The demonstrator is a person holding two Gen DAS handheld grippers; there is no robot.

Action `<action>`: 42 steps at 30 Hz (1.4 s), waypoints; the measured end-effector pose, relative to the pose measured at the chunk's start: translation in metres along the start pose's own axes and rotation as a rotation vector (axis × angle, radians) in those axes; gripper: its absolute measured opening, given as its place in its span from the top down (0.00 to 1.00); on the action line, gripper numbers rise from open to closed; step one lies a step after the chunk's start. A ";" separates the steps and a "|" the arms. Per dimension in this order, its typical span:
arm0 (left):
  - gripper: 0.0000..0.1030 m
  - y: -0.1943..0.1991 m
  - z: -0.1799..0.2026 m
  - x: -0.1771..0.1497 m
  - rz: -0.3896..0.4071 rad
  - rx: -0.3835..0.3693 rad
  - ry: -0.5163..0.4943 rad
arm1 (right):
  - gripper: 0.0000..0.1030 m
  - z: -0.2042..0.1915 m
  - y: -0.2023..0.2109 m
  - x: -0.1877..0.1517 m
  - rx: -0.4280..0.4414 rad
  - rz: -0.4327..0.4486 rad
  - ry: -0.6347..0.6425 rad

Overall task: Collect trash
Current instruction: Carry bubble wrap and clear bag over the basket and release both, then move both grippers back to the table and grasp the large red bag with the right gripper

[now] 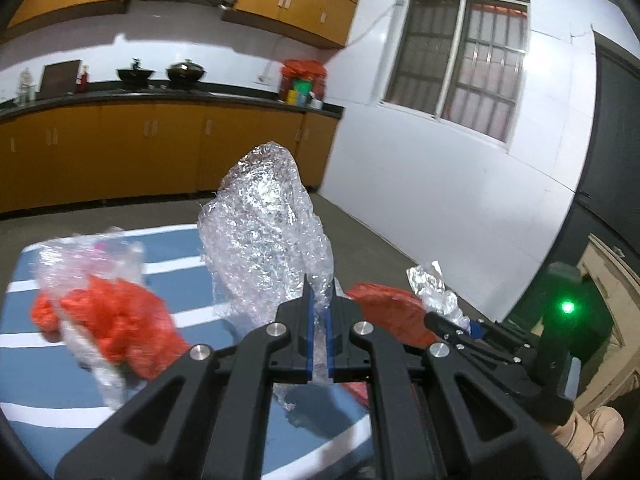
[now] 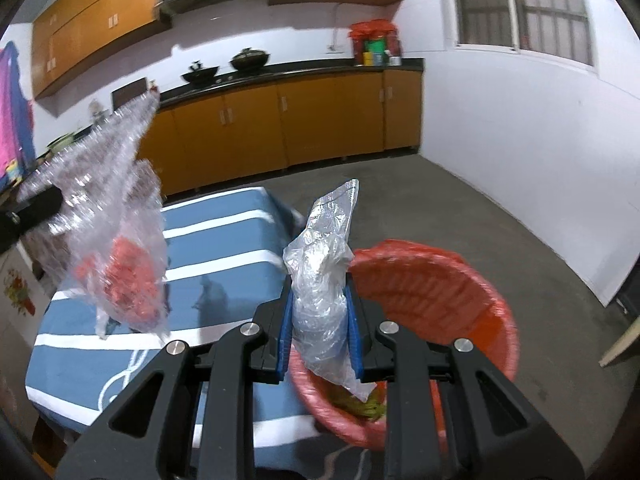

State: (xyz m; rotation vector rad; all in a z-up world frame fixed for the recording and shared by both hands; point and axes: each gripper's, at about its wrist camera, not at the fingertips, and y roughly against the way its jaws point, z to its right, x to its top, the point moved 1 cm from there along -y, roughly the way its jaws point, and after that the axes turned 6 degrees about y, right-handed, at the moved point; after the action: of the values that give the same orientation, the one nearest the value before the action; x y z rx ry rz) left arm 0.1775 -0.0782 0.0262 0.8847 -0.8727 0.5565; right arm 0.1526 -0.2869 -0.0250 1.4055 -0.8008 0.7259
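My left gripper (image 1: 319, 294) is shut on a crumpled sheet of bubble wrap (image 1: 264, 232) that stands up above the blue striped table (image 1: 184, 248). A heap of red plastic and clear film (image 1: 108, 320) lies on the cloth to its left. My right gripper (image 2: 320, 296) is shut on a crumpled clear plastic bag (image 2: 324, 280), held over the near rim of a red-lined bin (image 2: 436, 292) beside the table. Some greenish scraps (image 2: 364, 404) lie in the bin. In the right wrist view the left gripper's finger (image 2: 36, 208) carries the bubble wrap (image 2: 100, 184) at the left.
The table with its blue striped cloth (image 2: 224, 240) ends just left of the bin. Bare concrete floor (image 2: 460, 208) stretches to orange kitchen cabinets (image 2: 320, 120) and a white wall with a barred window (image 1: 460, 64). Woks (image 2: 248, 58) sit on the far counter.
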 end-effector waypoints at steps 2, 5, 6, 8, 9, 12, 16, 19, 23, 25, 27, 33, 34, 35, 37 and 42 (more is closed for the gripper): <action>0.94 -0.012 0.009 -0.003 -0.015 -0.023 -0.002 | 0.77 0.011 0.005 0.000 -0.019 0.006 -0.015; 0.94 -0.029 0.024 -0.007 -0.041 -0.066 -0.003 | 0.77 0.027 0.012 0.000 -0.045 0.015 -0.040; 0.94 -0.034 0.030 -0.008 -0.046 -0.079 -0.006 | 0.77 0.032 0.015 0.000 -0.052 0.018 -0.049; 0.94 -0.042 0.044 -0.011 -0.054 -0.110 -0.018 | 0.77 0.042 0.019 -0.001 -0.067 0.025 -0.065; 0.94 -0.045 0.048 -0.011 -0.057 -0.120 -0.024 | 0.77 0.045 0.020 -0.001 -0.072 0.027 -0.070; 0.94 -0.057 0.066 -0.013 -0.067 -0.151 -0.044 | 0.77 0.055 0.021 -0.003 -0.085 0.028 -0.093; 0.94 -0.069 0.073 -0.019 -0.083 -0.165 -0.047 | 0.77 0.064 0.017 -0.009 -0.092 0.019 -0.113; 0.94 -0.084 0.074 -0.024 -0.106 -0.163 -0.045 | 0.77 0.070 0.014 -0.013 -0.094 0.010 -0.127; 0.94 -0.104 0.073 -0.035 -0.148 -0.152 -0.049 | 0.77 0.072 0.010 -0.020 -0.097 -0.004 -0.139; 0.94 -0.112 0.073 -0.041 -0.166 -0.145 -0.049 | 0.77 0.072 0.005 -0.021 -0.097 -0.014 -0.145; 0.94 -0.121 0.071 -0.047 -0.188 -0.139 -0.048 | 0.77 0.072 0.002 -0.022 -0.095 -0.020 -0.147; 0.92 -0.139 0.069 -0.061 -0.233 -0.116 -0.051 | 0.77 0.078 -0.008 -0.023 -0.087 -0.038 -0.153; 0.91 -0.140 0.069 -0.062 -0.238 -0.114 -0.051 | 0.77 0.078 -0.010 -0.023 -0.086 -0.040 -0.153; 0.91 -0.142 0.068 -0.064 -0.245 -0.112 -0.049 | 0.77 0.079 -0.011 -0.023 -0.086 -0.041 -0.154; 0.83 -0.145 0.065 -0.067 -0.255 -0.106 -0.044 | 0.76 0.079 -0.014 -0.023 -0.084 -0.046 -0.157; 0.65 -0.145 0.052 -0.066 -0.247 -0.069 -0.019 | 0.60 0.080 -0.018 -0.022 -0.091 -0.042 -0.161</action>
State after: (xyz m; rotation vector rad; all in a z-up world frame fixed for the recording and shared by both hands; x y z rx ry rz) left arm 0.2259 -0.2036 -0.0730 0.9203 -0.7815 0.3026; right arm 0.1511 -0.3665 -0.0537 1.4061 -0.9156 0.5420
